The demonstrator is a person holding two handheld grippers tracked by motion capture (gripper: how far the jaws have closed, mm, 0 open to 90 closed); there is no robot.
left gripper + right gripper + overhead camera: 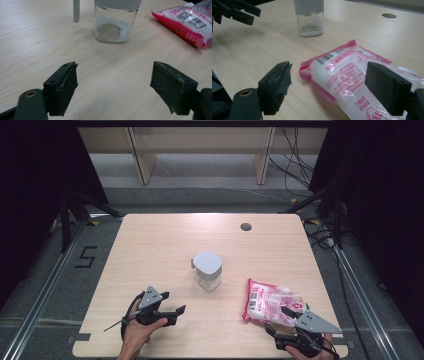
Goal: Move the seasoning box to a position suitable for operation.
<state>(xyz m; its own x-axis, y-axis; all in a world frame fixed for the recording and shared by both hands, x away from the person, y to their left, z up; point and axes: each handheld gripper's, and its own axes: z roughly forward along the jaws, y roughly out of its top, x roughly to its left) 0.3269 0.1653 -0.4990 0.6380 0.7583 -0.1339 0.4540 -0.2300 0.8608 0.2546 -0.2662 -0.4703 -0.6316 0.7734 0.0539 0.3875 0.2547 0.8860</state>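
Your right gripper (pixel 292 329) sits at the table's (pixel 160 245) near edge at about 5 o'clock, its fingers (pixel 277 87) spread wide with nothing clamped. The near end of the pink-and-white bag (pixel 270 302) lies flat between them, and from the right gripper view you cannot quite tell whether a finger brushes it. Your left gripper (pixel 175 312) rests at about 7 o'clock, fingers (pixel 62 87) wide and empty over bare wood. Farther out, at the table's centre, stands the clear jar (pixel 208 270) with its grey lid, upright, at about 12 o'clock from the left gripper and apart from the bag.
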